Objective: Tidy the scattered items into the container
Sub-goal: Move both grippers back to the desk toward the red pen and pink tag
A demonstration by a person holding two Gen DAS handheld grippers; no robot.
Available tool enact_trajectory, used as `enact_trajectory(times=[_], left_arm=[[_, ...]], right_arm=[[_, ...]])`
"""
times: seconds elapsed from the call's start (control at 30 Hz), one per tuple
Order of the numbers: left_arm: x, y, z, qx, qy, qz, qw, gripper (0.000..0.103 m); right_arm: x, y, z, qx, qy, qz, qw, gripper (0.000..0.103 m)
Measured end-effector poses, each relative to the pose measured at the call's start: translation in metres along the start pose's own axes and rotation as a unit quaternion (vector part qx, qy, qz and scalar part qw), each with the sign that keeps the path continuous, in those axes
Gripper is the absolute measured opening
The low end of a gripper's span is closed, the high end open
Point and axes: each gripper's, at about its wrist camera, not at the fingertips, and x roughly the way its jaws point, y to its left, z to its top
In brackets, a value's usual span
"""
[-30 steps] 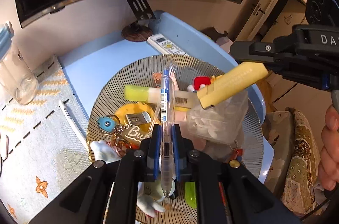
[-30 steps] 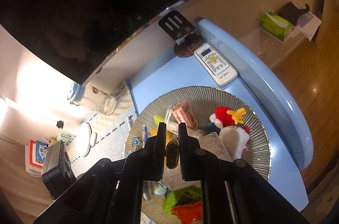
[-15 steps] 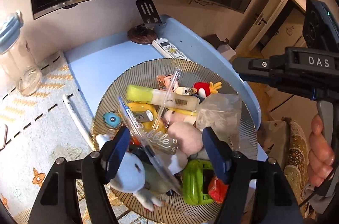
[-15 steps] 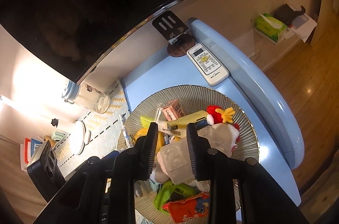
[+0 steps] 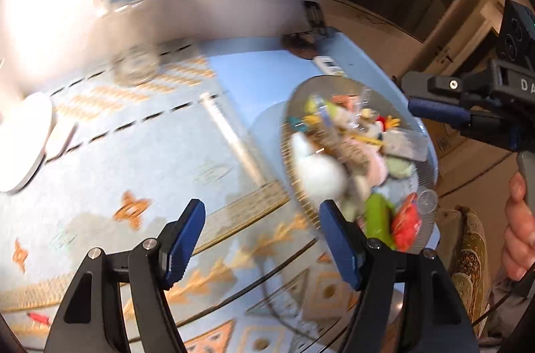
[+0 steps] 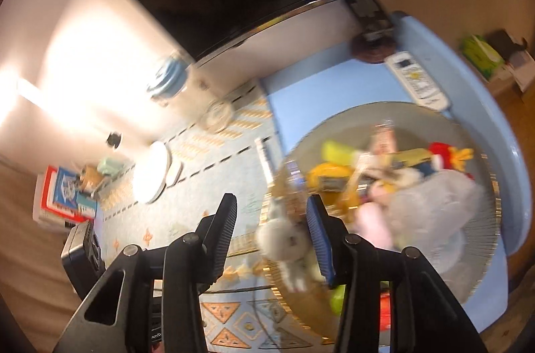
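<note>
Both tools [image 5: 259, 241] [image 6: 272, 229] wide, holding nothing; bowl [image 6: 481, 256] piled full; maybe one white pen [image 5: 230, 135] left on worktop [image 5: 140, 159].

Left gripper [image 5: 260, 239] tilted steeply down, blue-padded fingers [image 5: 183, 241] standing wide apart, nothing between them. Right gripper [image 6: 271, 236] likewise angled down, jaws just been opening, part-way spread and empty. In the left view, right gripper's black body off to the side, bare hand [image 5: 520, 229] wrapped round its grip.
</note>
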Motion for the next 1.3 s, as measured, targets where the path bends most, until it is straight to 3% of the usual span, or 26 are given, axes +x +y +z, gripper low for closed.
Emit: enact_trajectory(times=[0.13,0.27,0.37,0.53,0.63,0.73,1.0,1.2,1.3], left_arm=[[-0.023,0.057,-0.03,-0.057,0.002,0.029,0.998,0.068],[-0.049,0.116,-0.061,-0.128,-0.001,0.057,0.9901,0.068],[-0.068,0.155,-0.086,-0.19,-0.01,0.08,0.9784,0.068],[-0.081,0.202,-0.124,-0.297,-0.021,0.109,0.9485,0.068],[-0.073,0.214,-0.132,-0.321,-0.012,0.102,0.9413,0.068],[-0.06,0.211,-0.131,-0.322,-0.003,0.107,0.9408,0.068],[-0.042,0.188,-0.117,-0.257,-0.002,0.189,0.9477,0.069],[-0.039,0.182,-0.117,-0.234,-0.002,0.209,0.9495,0.071],[-0.039,0.181,-0.118,-0.229,-0.002,0.207,0.9513,0.077]], right_arm=[[0.036,0.053,-0.01,-0.045,0.041,0.018,0.998,0.045],[0.076,0.102,-0.022,-0.088,0.078,0.027,0.993,0.048],[0.105,0.134,-0.028,-0.114,0.102,0.028,0.988,0.048],[0.152,0.169,-0.03,-0.148,0.13,0.012,0.98,0.048],[0.179,0.182,-0.027,-0.164,0.136,-0.008,0.977,0.049],[0.201,0.189,-0.022,-0.173,0.135,-0.031,0.975,0.049],[0.247,0.205,-0.007,-0.177,0.104,-0.063,0.977,0.05],[0.269,0.214,-0.004,-0.18,0.098,-0.072,0.976,0.05],[0.276,0.219,-0.006,-0.198,0.083,-0.096,0.972,0.05]])
